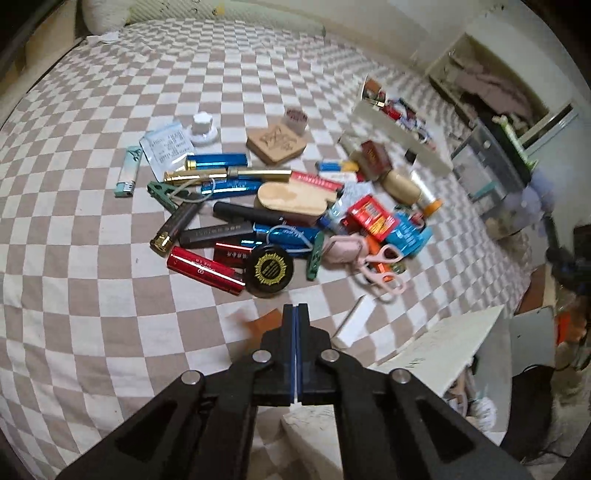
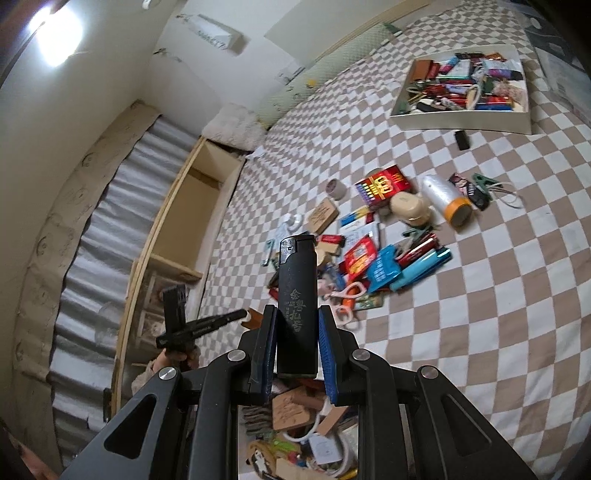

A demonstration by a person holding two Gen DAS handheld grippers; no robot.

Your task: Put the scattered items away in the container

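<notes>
Right gripper [image 2: 294,325] clamped on black lighter [image 2: 297,295], upright, long axis along the fingers, cap end outward, above the pile [image 2: 369,254], white box [image 2: 461,122] far across open checkered bedspread [image 2: 498,295], left gripper [image 1: 296,314] closed, empty.

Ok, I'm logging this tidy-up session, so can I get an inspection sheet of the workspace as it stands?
Surface: bed with a beige and white checkered sheet.
Job's things: a pile of scattered items lies mid-bed, with lighters, pink scissors, a round black tin and a wooden block; a white tray farther off already holds many items.
Clutter: a small black object lies alone beside the tray; another box of odds sits below the right gripper.
Grippers: left gripper shut, nothing between its fingers; right gripper shut on a black lighter, upright.
Cables: nothing seen.
Surroundings: wooden shelf, lit ceiling lamp, white wall.
</notes>
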